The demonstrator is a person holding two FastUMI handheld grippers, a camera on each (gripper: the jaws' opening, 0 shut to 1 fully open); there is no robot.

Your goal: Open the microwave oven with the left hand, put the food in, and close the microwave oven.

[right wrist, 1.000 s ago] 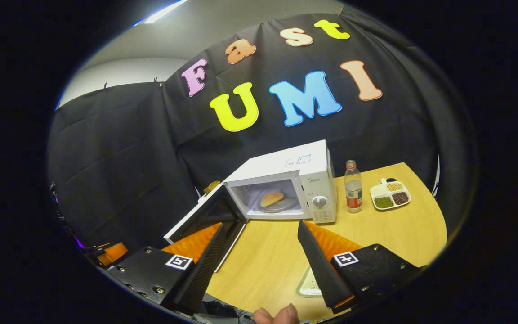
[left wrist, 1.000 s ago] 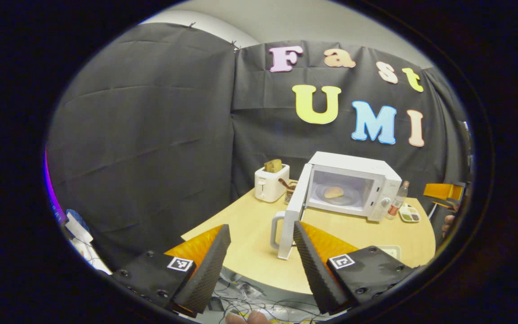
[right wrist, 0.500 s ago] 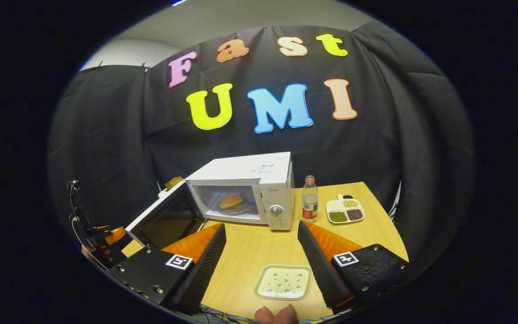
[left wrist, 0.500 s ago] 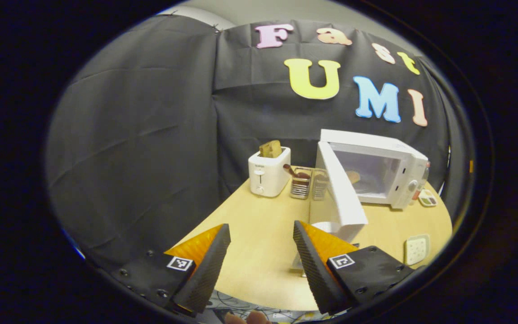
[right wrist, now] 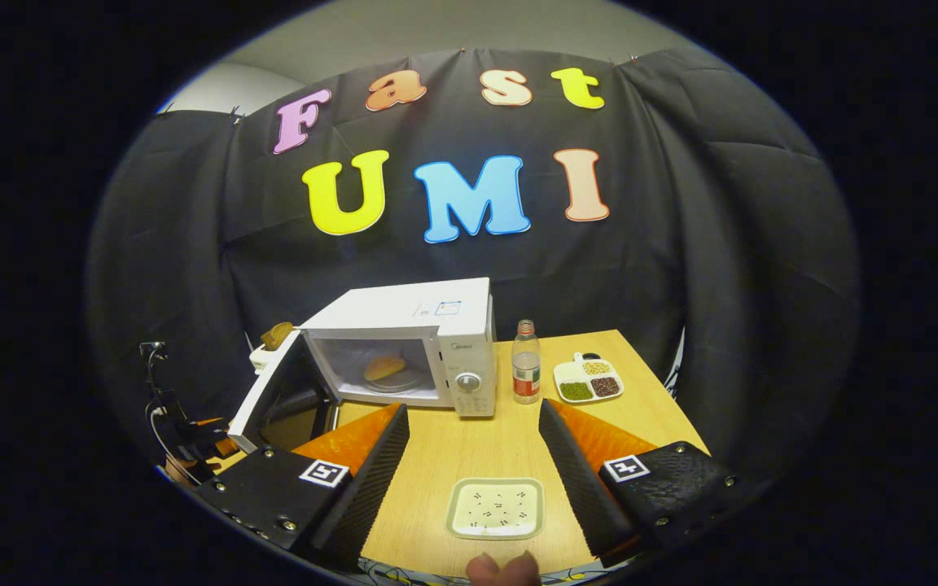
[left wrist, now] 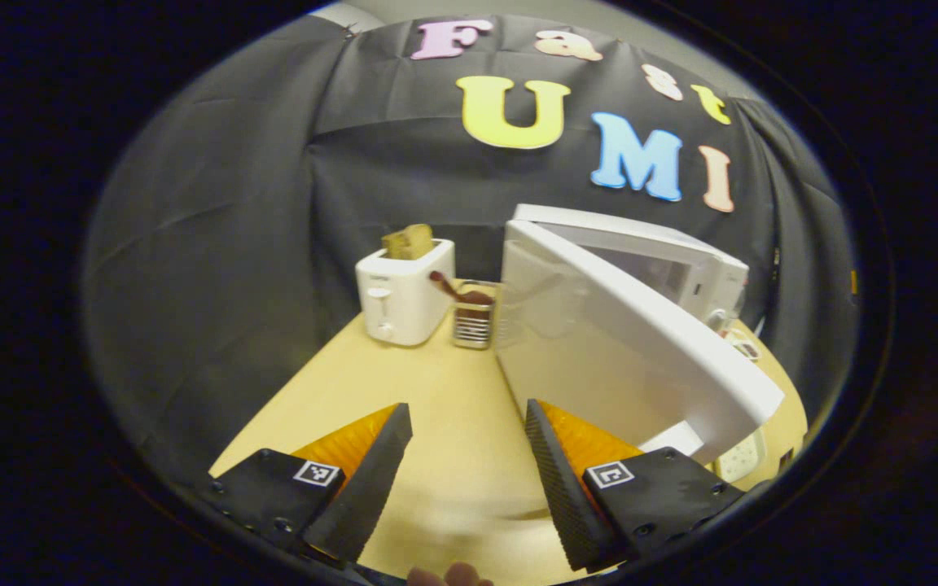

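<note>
Gaping jaws on both grippers (nothing held); microwave door [left wrist: 599, 342] ajar, food [right wrist: 384, 368] inside.

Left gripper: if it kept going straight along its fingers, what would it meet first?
Likely the bare table between the open left gripper fingers, then the utensil rack beside the toaster. The microwave door lies just right of that line; depth is unclear.

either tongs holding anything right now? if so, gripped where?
Nothing held. Left tongs are open over the table, beside the microwave door. Right tongs are open above the empty plate.
</note>
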